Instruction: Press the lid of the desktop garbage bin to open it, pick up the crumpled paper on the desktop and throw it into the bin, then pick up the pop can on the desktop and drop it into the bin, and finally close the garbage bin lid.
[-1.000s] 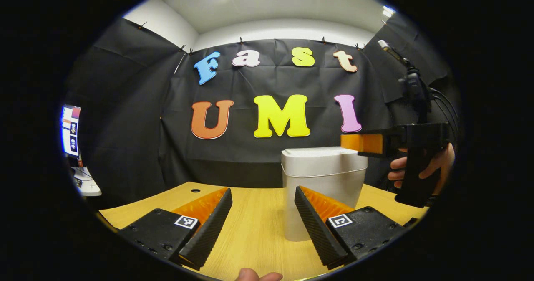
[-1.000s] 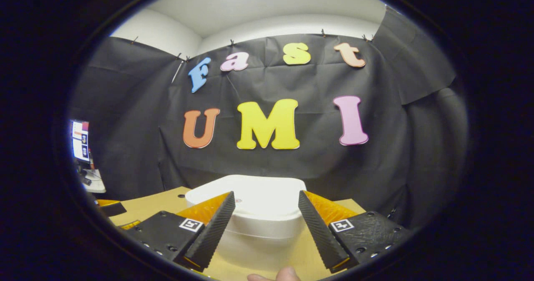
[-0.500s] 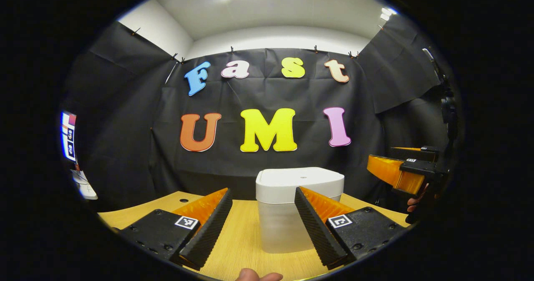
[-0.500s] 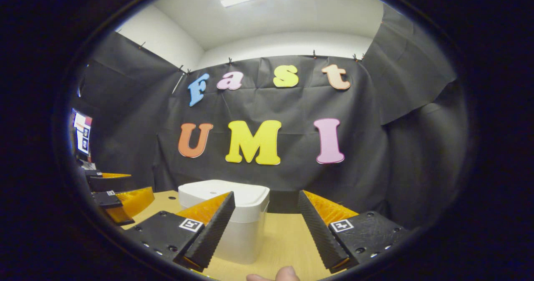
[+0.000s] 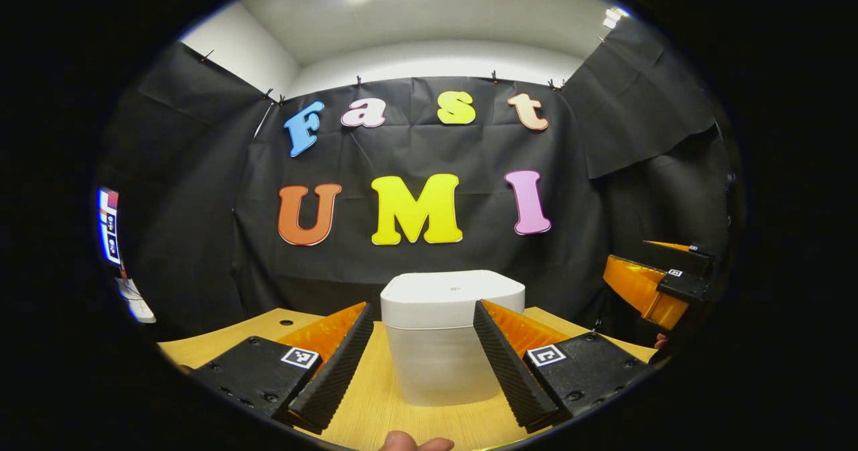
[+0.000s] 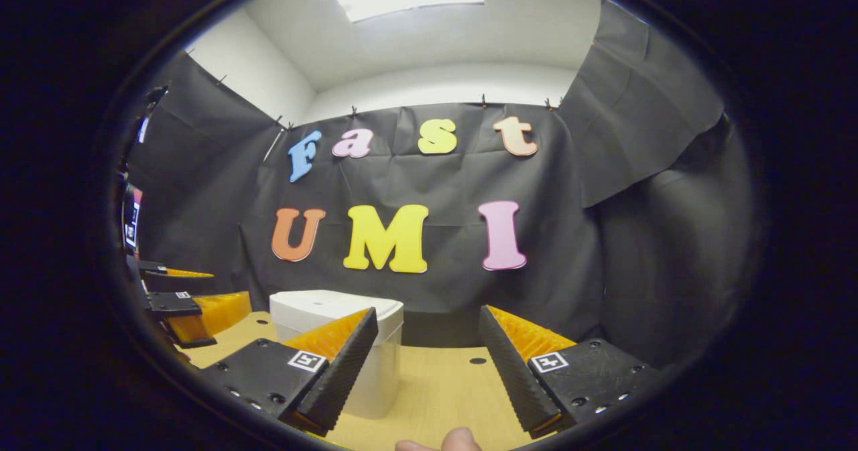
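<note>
Left gripper [image 5: 422,327]: held level over the desk [image 5: 375,404], fingers spread wide apart and empty, aimed straight at the garbage bin [image 5: 449,344]; seen from the right gripper view [image 6: 194,313] low to the left of the bin, fingers apart.
Right gripper [image 6: 425,334]: fingers likewise spread apart, nothing between them; aimed just right of the bin; seen from the left gripper view [image 5: 647,290] well off to the bin's right, raised above desk level.
Garbage bin: stood upright on the desk near the booth wall, long axis vertical, white, rounded-square; centred between the left gripper's fingers in that view, partly behind one finger in the right gripper view [image 6: 322,344].
Lid [image 5: 452,293]: lay flat and closed on top of the bin, facing up.
Fingertip [image 5: 409,443]: showed at the bottom edge, nearer than the bin.
</note>
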Demonstrator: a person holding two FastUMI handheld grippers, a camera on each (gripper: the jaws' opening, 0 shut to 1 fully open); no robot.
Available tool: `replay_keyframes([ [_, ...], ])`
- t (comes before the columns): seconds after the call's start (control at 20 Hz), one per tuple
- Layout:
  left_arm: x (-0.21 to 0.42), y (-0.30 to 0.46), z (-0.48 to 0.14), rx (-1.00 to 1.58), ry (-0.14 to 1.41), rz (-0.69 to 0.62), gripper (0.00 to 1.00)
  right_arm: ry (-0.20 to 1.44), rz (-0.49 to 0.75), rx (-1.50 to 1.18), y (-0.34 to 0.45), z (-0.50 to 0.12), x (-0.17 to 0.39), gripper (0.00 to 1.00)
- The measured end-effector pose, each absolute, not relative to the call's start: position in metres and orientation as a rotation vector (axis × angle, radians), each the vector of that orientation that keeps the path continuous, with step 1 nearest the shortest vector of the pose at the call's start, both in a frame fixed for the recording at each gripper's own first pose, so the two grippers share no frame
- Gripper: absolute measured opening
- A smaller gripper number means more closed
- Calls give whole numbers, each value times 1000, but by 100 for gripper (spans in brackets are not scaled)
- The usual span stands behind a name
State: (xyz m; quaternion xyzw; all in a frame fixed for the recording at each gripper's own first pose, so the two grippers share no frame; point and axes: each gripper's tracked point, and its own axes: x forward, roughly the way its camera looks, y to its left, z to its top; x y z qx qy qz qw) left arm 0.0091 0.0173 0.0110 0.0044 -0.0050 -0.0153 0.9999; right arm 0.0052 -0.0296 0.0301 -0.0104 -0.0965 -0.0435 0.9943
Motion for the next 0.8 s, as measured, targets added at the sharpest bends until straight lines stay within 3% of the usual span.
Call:
replay_keyframes([
  [0.8,15,11,-4,0,25,-28,96,-192,-111,-3,-36,6,8,94],
])
